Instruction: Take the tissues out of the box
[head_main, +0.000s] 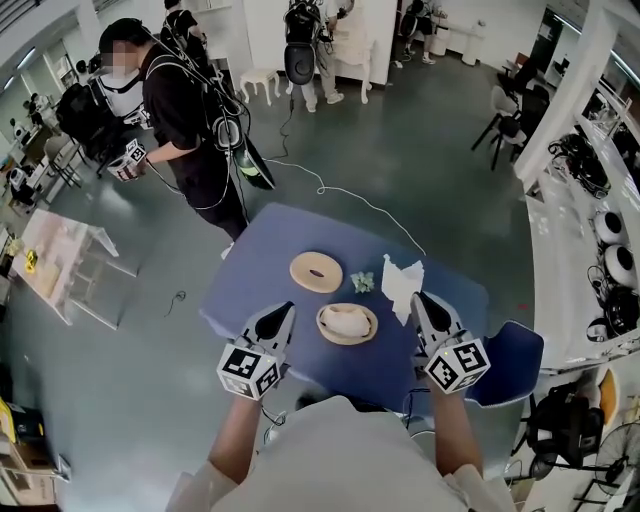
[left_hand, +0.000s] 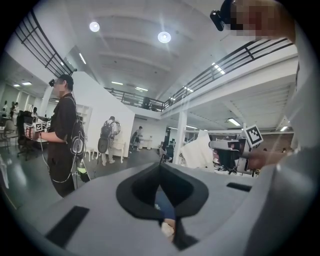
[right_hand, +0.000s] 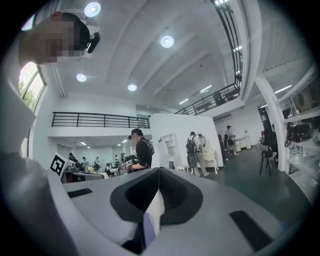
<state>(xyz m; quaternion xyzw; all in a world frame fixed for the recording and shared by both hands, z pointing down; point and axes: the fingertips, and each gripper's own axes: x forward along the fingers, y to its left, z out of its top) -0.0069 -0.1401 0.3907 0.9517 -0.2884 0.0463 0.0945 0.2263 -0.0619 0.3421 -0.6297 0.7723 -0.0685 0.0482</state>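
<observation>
Right hand-held gripper (head_main: 415, 300) is being clenched on a tissue (head_main: 400, 283) just right of the box (head_main: 347, 323), likely to drag it clear; left hand-held gripper (head_main: 288, 308) is being held shut, empty, left of the box.

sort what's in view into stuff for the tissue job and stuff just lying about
For the job:
- round tan tissue box
- round slotted tan lid
- white tissue, pinched in the right gripper

Lying about:
- small pale green clump
- white cable
</observation>
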